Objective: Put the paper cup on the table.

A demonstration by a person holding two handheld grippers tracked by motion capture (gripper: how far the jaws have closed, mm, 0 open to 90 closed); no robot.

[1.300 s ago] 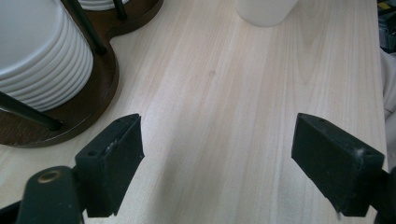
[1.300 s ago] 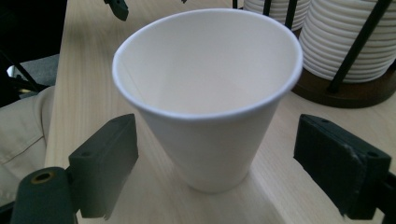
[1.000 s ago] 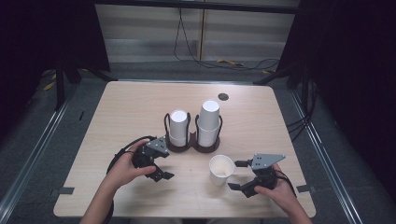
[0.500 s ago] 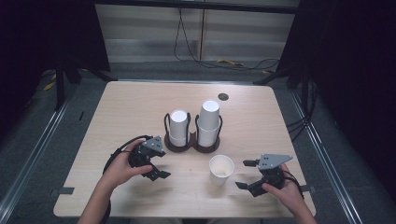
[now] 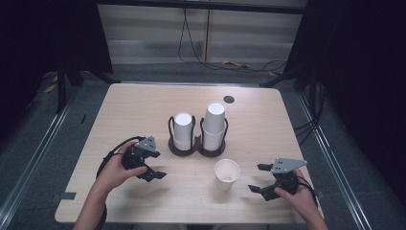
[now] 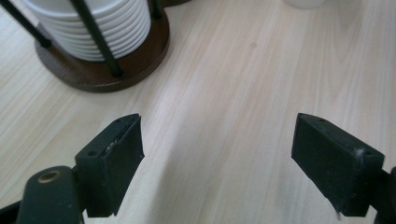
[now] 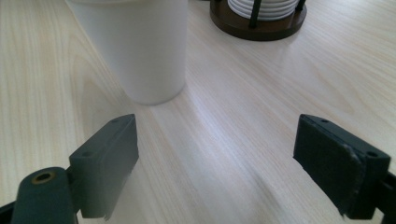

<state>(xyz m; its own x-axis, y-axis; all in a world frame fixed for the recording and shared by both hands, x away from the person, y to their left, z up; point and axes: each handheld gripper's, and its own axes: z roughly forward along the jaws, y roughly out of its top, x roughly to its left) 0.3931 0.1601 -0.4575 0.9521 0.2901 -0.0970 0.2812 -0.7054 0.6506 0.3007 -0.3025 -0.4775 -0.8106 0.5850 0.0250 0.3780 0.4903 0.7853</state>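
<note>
Two grippers held with fingers spread wide over the table (image 5: pixel 143 115), a single white cup (image 5: pixel 226 174) standing loose between them.

The right gripper (image 5: pixel 261 178) is held low at the near right of the table, its fingers (image 7: pixel 107 163) spread wide with nothing between them; the white cup is seen upright just ahead of them and toward the left finger in the right gripper view, close but not touched. The left gripper (image 5: pixel 152 171) is likewise held with its fingers (image 6: pixel 112 161) wide apart and only bare wood between them. Ahead of the left gripper's fingers, off to their left, the dark cup holder (image 5: pixel 196 147) is seen with a stack of white cups (image 6: pixel 93 28) in its near ring; a taller stack (image 5: pixel 214 125) is carried in the other ring.
</note>
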